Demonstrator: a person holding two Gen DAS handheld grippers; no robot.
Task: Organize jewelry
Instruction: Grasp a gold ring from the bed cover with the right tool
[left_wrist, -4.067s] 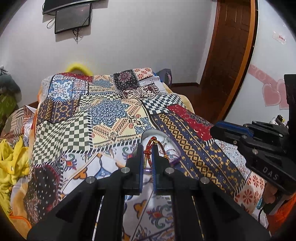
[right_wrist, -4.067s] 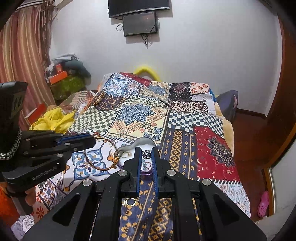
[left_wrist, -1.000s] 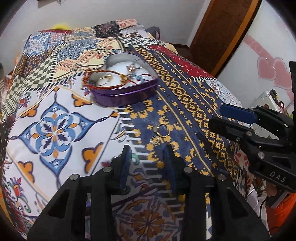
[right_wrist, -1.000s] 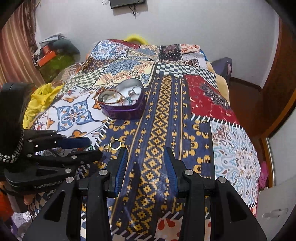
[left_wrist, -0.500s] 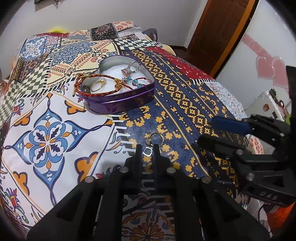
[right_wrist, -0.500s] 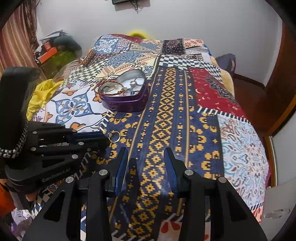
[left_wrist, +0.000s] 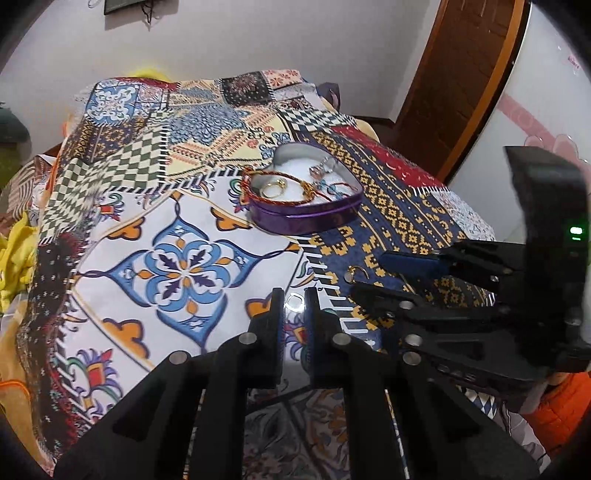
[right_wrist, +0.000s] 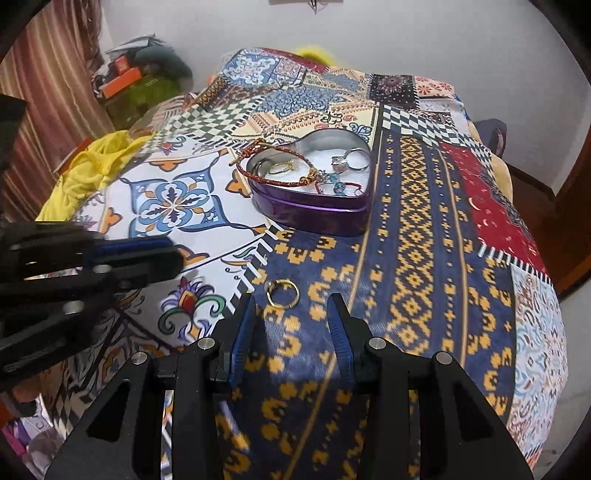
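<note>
A purple heart-shaped tin sits on the patterned bedspread and holds rings and a red braided bracelet. My left gripper is shut on a small silver ring, lifted a little above the cloth. A gold ring lies on the blue and yellow patch, just ahead of my right gripper, which is open and empty. The gold ring also shows in the left wrist view, partly hidden behind the right gripper's fingers.
The bed drops off at the right toward a wooden door. Yellow cloth and clutter lie at the left by a curtain. A white wall stands behind the bed.
My left gripper, open a second ago, has closed on the small silver ring and raised it. My right gripper has moved closer to the gold ring and stays open.
</note>
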